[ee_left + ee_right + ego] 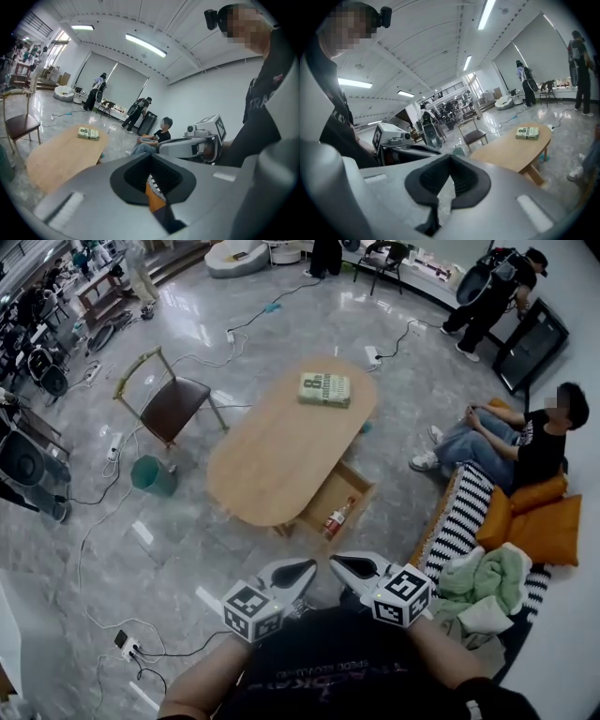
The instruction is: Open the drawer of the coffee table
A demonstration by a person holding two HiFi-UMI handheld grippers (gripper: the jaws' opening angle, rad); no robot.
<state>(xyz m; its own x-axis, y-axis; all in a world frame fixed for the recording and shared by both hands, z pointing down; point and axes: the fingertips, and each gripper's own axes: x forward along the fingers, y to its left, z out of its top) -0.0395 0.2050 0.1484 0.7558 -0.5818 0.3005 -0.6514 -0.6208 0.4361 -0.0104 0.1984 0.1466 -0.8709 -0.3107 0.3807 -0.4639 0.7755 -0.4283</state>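
Wooden and oval, the coffee table point(281, 451) stands in the middle of a glossy grey floor, its drawer point(330, 489) pulled out from the side nearest the camera. A bottle with a red label point(337, 517) lies inside the drawer. A green-and-white book point(324, 390) rests flat on the far end of the tabletop. Well short of the table, at the bottom of the head view, a person holds the left gripper point(307, 568) and the right gripper point(339, 566) side by side, tips nearly meeting. Each gripper's own view shows its jaws pressed together with nothing between them. A brown chair point(173, 404) with a pale frame stands off the table's left side, and a green bin point(153, 474) sits on the floor just in front of the chair. To the right, a person in a black shirt and jeans point(525, 442) sits on a striped sofa point(459, 521) among orange cushions point(539, 521), with a green blanket point(483, 582) heaped at its near end. Another person in black point(492, 292) stands at the far right, and cables trail across the floor.
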